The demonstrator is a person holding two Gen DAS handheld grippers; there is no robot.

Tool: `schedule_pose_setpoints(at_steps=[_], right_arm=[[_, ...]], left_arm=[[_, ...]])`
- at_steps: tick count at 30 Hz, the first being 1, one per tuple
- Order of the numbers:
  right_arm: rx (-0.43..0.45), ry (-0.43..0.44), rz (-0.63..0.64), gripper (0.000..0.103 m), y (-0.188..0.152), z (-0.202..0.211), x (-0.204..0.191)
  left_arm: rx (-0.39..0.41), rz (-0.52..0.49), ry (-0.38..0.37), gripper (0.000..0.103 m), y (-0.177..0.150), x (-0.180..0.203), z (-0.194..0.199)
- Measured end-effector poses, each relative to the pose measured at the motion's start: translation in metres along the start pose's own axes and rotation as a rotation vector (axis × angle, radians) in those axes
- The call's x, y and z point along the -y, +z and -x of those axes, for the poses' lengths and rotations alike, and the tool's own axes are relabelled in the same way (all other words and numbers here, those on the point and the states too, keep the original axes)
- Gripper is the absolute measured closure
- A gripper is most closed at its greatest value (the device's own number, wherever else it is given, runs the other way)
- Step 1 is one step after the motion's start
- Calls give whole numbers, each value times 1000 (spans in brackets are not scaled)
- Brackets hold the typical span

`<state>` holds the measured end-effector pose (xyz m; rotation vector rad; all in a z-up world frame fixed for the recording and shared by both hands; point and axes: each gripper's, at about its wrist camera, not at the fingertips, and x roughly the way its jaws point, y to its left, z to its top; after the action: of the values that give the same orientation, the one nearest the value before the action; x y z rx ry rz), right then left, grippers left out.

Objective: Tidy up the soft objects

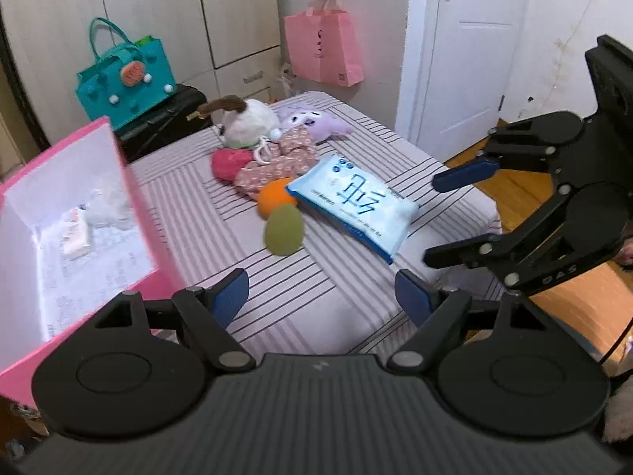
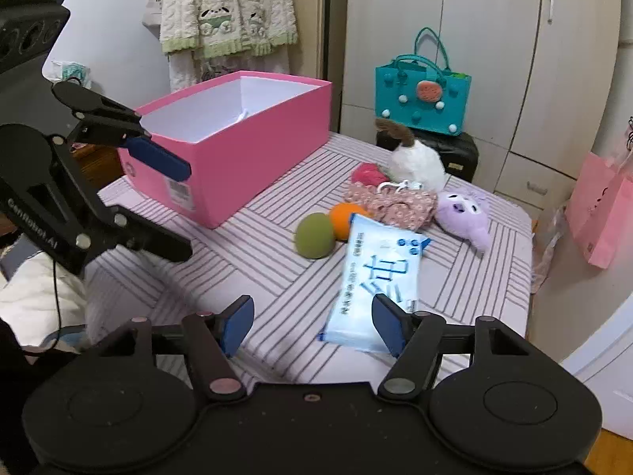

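Observation:
On the striped cloth (image 1: 190,190) lie a blue-white wipes pack (image 1: 354,206), a green ball (image 1: 283,229) and an orange ball (image 1: 275,196). Behind them sit a floral cloth (image 1: 281,160), a red soft thing (image 1: 227,162), a white plush (image 1: 249,120) and a purple plush (image 1: 312,120). A pink box (image 1: 158,245) stands open at the left. My left gripper (image 1: 320,297) is open above the cloth, short of the green ball. My right gripper (image 2: 314,322) is open, its right pad over the near end of the wipes pack (image 2: 376,277), nothing gripped.
A teal bag (image 1: 126,75) rests on a black case (image 1: 166,118) behind the cloth. A pink paper bag (image 1: 322,47) hangs on the wall beside a white door (image 1: 467,59). The pink box (image 2: 253,158) holds a few white items. Wooden floor lies to the right.

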<state>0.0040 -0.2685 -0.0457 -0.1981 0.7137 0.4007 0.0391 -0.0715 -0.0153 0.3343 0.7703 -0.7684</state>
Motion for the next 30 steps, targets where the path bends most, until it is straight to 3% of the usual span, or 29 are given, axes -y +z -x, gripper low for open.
schedule_pose_setpoints(at_steps=[3, 6, 11, 16, 20, 24, 28, 30], right_arm=[[4, -10, -7, 30, -2, -11, 10], [11, -35, 2, 30, -6, -22, 17], [48, -58, 8, 28, -15, -40, 27], [46, -120, 87, 17, -18, -62, 31], [32, -73, 74, 17, -19, -73, 39], [29, -48, 61, 15, -18, -78, 45], [17, 3, 0, 15, -18, -85, 54], [9, 25, -52, 21, -18, -89, 61]], left_arm=[[12, 20, -30, 32, 5, 0, -13], [34, 49, -55, 33, 8, 1, -30], [-9, 170, -158, 38, 14, -3, -64], [17, 160, -50, 40, 19, 10, -89], [-5, 233, -124, 41, 20, 7, -101], [-11, 285, -143, 51, 20, 7, -112], [-15, 373, -180, 51, 18, 0, -123], [-19, 428, -201, 51, 15, -4, -129]])
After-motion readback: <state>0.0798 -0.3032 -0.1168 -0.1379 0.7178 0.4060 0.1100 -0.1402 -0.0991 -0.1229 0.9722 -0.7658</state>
